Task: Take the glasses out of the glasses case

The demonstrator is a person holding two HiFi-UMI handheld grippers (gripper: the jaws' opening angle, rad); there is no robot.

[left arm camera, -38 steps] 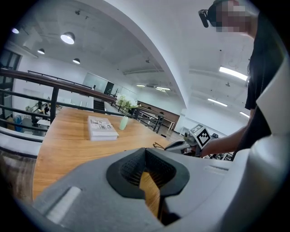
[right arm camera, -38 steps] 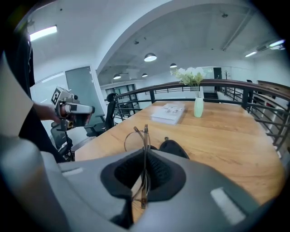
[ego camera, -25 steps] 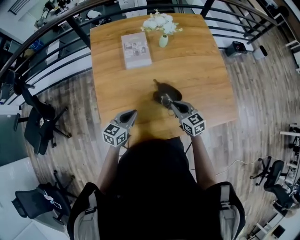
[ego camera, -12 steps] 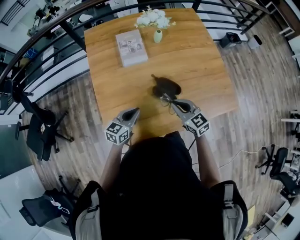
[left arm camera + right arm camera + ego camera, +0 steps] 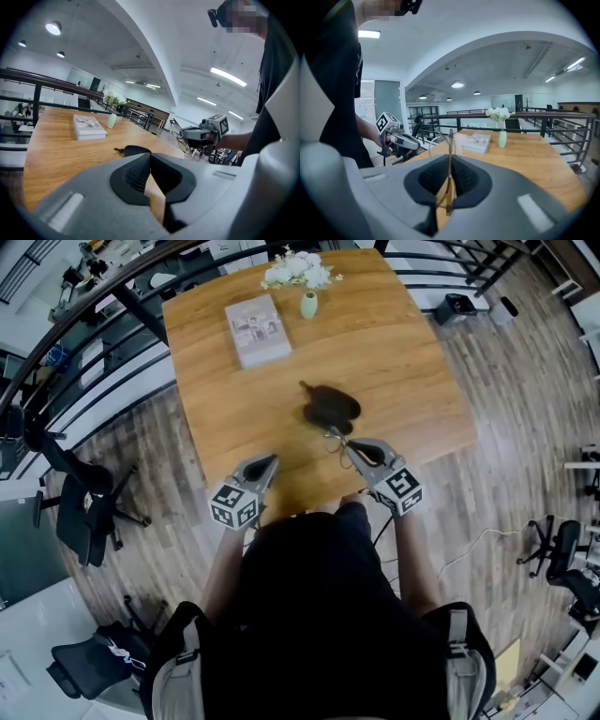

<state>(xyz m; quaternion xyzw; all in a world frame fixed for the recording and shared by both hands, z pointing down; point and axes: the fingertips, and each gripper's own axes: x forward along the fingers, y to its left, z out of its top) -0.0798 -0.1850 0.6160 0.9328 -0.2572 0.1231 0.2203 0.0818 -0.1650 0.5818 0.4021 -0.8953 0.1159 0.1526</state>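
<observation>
Wire glasses (image 5: 449,140) edge-on in right tool (image 5: 450,161)

No words can be read; print on the book (image 5: 257,328) cover is too small.

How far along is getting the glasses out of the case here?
Done: the glasses are out of the glasses case, which lies on the table. In hand: the right gripper is shut on them, clear of the case. Left: likely just setting them down; the left gripper is shut and empty.
</observation>
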